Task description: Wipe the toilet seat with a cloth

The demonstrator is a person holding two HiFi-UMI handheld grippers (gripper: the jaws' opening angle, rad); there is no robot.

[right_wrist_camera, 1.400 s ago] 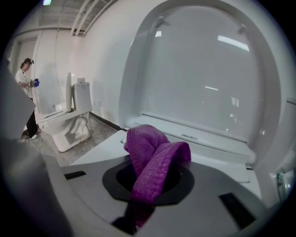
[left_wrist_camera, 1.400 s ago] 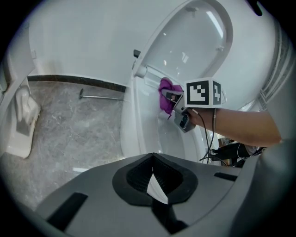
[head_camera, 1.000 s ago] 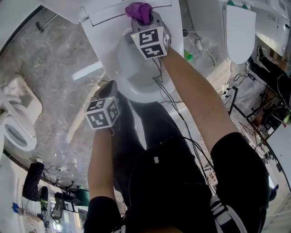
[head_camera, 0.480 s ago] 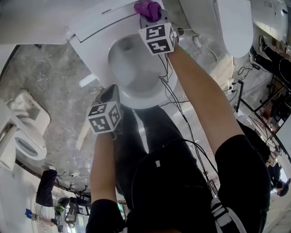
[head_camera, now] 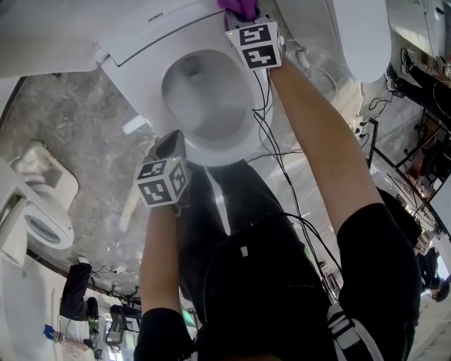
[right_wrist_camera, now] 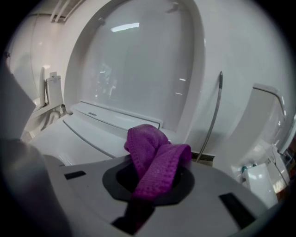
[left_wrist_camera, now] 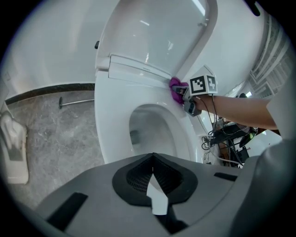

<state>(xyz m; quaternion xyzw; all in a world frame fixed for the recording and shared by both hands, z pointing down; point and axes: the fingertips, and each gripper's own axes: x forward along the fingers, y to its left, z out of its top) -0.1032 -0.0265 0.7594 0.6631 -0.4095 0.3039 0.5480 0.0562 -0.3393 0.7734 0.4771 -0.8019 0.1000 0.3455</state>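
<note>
Head view: right gripper (head_camera: 244, 17) clamping cloth (head_camera: 238, 5) slid along seat (head_camera: 211, 156); left gripper (head_camera: 169, 144) jaws together.

Right gripper (head_camera: 244, 17) is at the back right of the white toilet seat (head_camera: 218, 156). The purple cloth (head_camera: 238, 5) is bunched at its tip, against the seat near the hinge and cut off by the frame top. Left gripper (head_camera: 171, 143) hangs at the seat's front-left rim; contact is unclear. There is a grey marble floor (head_camera: 70, 127), a second toilet (head_camera: 39, 208) at left, and black cables (head_camera: 282, 151) along the right arm.
</note>
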